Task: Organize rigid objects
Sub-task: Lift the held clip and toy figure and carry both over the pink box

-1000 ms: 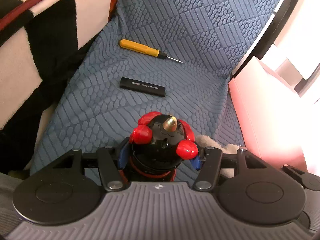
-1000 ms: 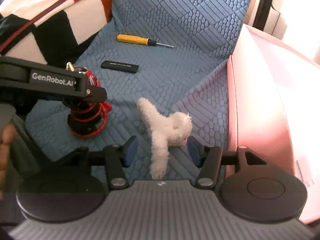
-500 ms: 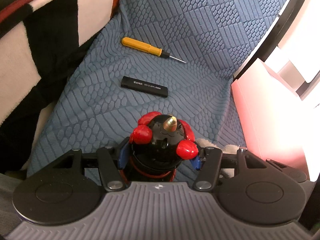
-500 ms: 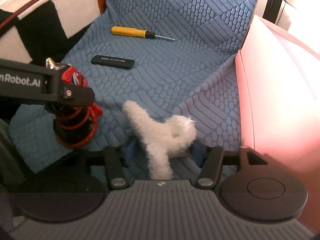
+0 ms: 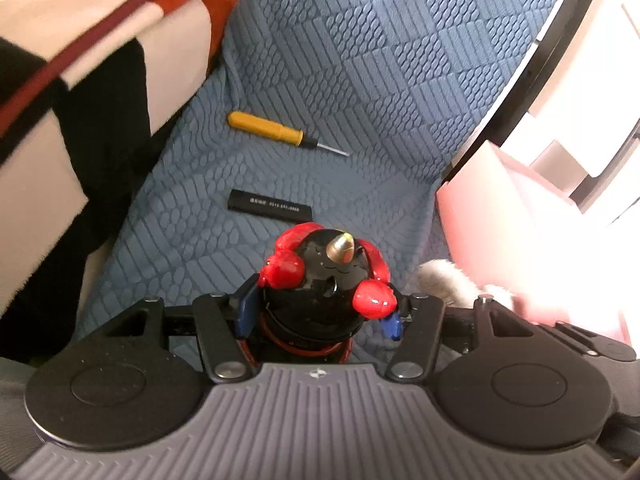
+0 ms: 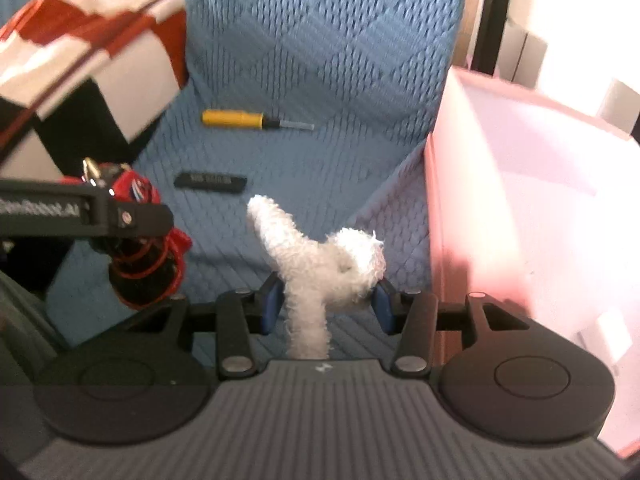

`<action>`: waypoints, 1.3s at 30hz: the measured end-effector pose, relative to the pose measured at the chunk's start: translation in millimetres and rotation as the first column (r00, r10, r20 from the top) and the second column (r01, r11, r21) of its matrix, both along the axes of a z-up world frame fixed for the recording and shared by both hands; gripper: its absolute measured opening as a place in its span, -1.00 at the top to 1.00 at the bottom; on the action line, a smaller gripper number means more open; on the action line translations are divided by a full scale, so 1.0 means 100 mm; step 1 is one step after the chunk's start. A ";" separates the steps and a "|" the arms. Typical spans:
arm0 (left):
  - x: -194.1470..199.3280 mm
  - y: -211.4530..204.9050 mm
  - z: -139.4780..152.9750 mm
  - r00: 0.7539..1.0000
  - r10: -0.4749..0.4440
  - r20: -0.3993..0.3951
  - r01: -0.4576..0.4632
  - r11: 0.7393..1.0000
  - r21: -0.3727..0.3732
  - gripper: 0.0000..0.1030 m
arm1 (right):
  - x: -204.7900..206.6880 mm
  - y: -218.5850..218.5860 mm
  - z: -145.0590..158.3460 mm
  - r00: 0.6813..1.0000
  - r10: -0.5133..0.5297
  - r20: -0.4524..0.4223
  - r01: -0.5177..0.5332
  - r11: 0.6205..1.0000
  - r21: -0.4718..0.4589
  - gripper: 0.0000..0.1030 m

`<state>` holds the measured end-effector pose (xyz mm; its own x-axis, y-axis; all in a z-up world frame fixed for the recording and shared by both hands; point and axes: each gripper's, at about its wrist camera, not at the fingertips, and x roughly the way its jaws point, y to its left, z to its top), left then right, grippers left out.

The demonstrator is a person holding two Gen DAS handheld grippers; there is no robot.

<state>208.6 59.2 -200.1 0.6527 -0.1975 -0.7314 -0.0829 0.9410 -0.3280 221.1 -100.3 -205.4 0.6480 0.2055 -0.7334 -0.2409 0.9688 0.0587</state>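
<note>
My left gripper (image 5: 320, 316) is shut on a black toy figure with red knobs and a brass tip (image 5: 328, 280), held just above the blue cover; the same toy (image 6: 144, 272) shows at the left of the right wrist view. The jaws of my right gripper (image 6: 328, 304) are closing, and both blue pads press a white fluffy plush piece (image 6: 320, 256) that hangs clear of the cover. Farther off on the cover lie a yellow-handled screwdriver (image 5: 266, 130) and a flat black stick with white print (image 5: 270, 205).
A blue textured cover (image 5: 360, 80) lies under everything. A red, white and black checked blanket (image 5: 60, 100) is heaped along the left. A pink box (image 6: 500, 200) stands at the right edge, with a dark frame behind it.
The right gripper's pads closed in on the white plush piece and raised it off the cover. The left gripper rose a little with the black and red toy.
</note>
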 end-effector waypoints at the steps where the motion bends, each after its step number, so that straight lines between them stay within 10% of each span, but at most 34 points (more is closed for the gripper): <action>1: -0.01 0.01 0.03 1.000 0.005 0.001 -0.005 1.000 -0.007 -0.24 | -0.04 -0.02 0.07 1.000 -0.007 0.010 0.007 1.000 0.010 0.03; 17: -0.41 -0.07 0.80 0.995 0.011 0.097 -0.007 0.999 -0.038 -0.24 | -0.50 -0.29 0.93 0.992 -0.037 0.120 0.029 0.997 0.070 0.03; 39: -0.45 -0.62 1.12 0.985 -0.102 0.139 0.110 0.992 -0.054 -0.24 | -0.77 -0.75 1.13 0.983 -0.130 0.129 0.119 0.989 0.092 0.03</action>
